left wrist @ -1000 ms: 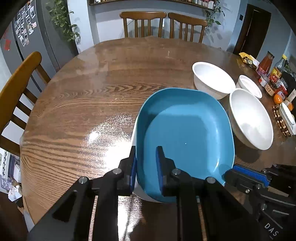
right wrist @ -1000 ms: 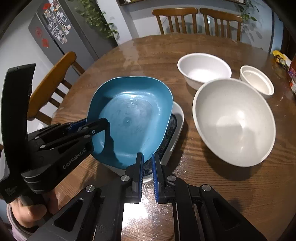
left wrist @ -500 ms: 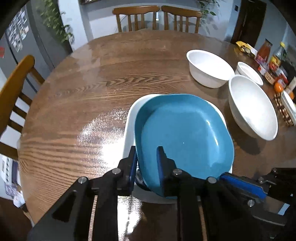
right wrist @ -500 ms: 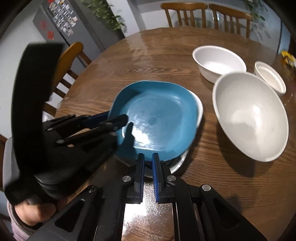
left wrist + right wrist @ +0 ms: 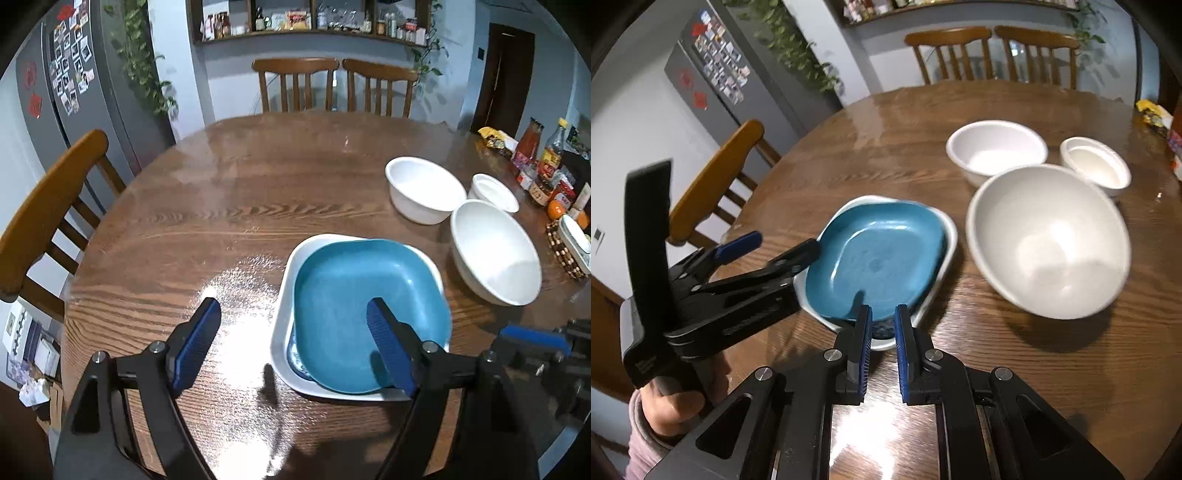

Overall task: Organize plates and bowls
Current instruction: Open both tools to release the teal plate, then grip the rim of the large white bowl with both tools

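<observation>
Blue plate (image 5: 364, 314) rests in the white dish (image 5: 284, 332), freed by just-opened left tongs (image 5: 295, 325); right tongs (image 5: 882, 325) together.

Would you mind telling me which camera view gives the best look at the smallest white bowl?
The right wrist view: the smallest white bowl sits unobstructed there, its full rim and inside visible. In the left wrist view, that bowl appears smaller, and the large white bowl covers its near edge.

Three white bowls (image 5: 424, 190) — two stacked plates (image 5: 354, 314) — three chairs (image 5: 295, 86)
</observation>
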### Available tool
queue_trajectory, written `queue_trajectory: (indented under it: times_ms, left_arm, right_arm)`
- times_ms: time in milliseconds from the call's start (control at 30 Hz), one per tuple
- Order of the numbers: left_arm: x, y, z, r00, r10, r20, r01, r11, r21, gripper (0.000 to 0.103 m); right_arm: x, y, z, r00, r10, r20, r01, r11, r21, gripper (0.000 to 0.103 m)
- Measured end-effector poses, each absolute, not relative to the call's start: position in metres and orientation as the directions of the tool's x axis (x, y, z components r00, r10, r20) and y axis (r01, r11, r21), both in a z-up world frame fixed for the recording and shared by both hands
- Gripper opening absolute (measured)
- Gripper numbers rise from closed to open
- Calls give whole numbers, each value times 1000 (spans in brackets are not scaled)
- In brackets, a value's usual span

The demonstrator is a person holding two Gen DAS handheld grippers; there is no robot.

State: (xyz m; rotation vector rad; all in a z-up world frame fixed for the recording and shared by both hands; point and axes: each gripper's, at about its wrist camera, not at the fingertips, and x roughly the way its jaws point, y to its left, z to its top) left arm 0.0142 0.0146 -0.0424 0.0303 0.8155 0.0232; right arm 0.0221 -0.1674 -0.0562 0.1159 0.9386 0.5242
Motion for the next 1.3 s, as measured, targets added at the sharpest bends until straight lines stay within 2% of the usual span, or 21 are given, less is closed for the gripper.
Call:
queue_trajectory:
  times_ms: [67, 133, 200, 267, 767, 1033, 1167, 1300]
  left_arm:
    - [10, 10, -38, 699, 27, -715, -1, 999, 36, 85]
    - [7, 6, -34, 707, 20, -706, 7, 999, 35, 89]
    - [7, 0, -32, 710, 6, -705, 24, 999, 33, 89]
    - [8, -5, -32, 708, -1, -706, 32, 999, 31, 89]
    - [8, -38, -35, 687, -61, -724, 90, 996, 1, 90]
    - [24, -53, -37, 655, -158, -739, 106, 987, -118, 89]
    - [41, -73, -41, 647, -160, -746, 115, 987, -111, 89]
    - [61, -88, -50, 609, -185, -772, 122, 983, -140, 83]
  right_arm:
    - [20, -177, -50, 493, 471, -731, -368, 875, 316, 15]
    - [20, -191, -48, 512, 460, -725, -351, 883, 312, 27]
    - [17, -202, -45, 532, 451, -716, -333, 890, 313, 48]
    - [17, -212, -42, 549, 441, -710, -315, 896, 313, 52]
    - [23, -255, -42, 591, 408, -695, -234, 912, 336, 52]
    - [34, -274, -47, 606, 369, -705, -192, 927, 321, 52]
    - [54, -284, -57, 593, 358, -721, -163, 930, 328, 52]
    - [73, -290, -67, 574, 374, -729, -147, 922, 358, 52]
